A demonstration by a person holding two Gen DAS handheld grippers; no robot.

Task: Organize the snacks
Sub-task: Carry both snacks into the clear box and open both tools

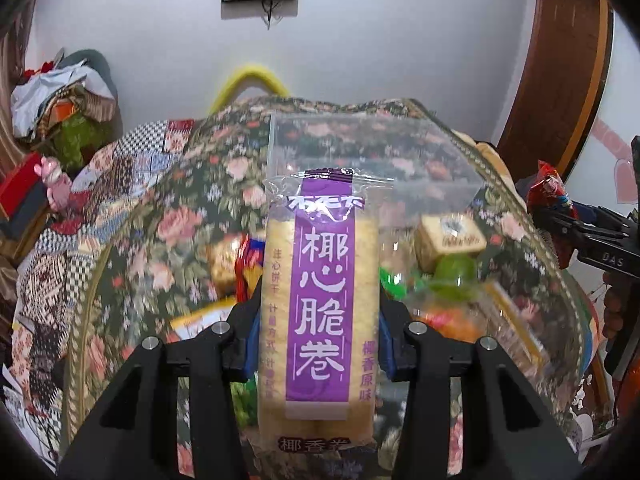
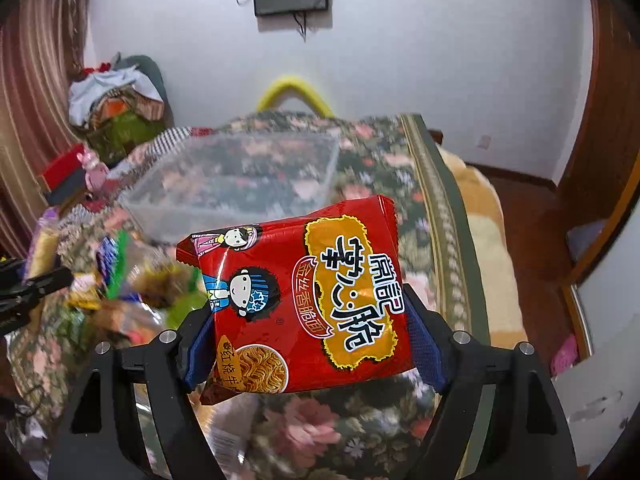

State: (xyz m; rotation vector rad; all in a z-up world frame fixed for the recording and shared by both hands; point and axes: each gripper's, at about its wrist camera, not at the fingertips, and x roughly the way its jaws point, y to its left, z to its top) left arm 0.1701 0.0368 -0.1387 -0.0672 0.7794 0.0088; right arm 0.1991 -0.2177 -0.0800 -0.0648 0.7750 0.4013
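The left tongs (image 1: 318, 338) pinch a purple wafer-roll packet (image 1: 320, 312) — the right tongs (image 2: 316, 344) pinch a red noodle-snack bag (image 2: 304, 308).

Purple-banded wafer roll packet (image 1: 320, 304) reads 椰心脆卷, 椰香原味, 注心饼干; red noodle snack packet (image 2: 304, 304) reads 掌心脆, 金丝香脆面; gripper arm at right (image 1: 604, 258) marked DAS.

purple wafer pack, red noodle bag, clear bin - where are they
purple wafer pack (image 1: 320, 300), left wrist view, middle of its purple label
red noodle bag (image 2: 304, 304), right wrist view, centre of its front
clear bin (image 2: 240, 176), right wrist view, near wall
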